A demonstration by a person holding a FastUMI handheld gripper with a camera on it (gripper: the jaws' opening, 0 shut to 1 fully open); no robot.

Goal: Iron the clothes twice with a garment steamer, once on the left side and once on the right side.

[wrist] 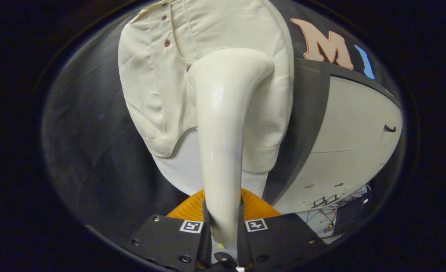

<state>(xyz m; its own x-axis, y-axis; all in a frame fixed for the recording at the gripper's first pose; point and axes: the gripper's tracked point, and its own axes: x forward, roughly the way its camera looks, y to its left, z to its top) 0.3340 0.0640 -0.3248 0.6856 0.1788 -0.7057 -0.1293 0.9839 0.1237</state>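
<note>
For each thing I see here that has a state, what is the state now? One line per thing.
tool: shut on the garment steamer's handle, one finger pressing on each side.
garment steamer: held, its head up against the shirt.
shirt: hanging, buttoned where the buttons show, with some creases on the front.
white cabinet door: closed.

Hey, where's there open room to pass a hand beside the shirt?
Free: the dark cloth beside the shirt's buttoned edge. Crowded: the steamer, gripped by the gripper, covers the shirt's middle; the white panel borders the other side.
</note>
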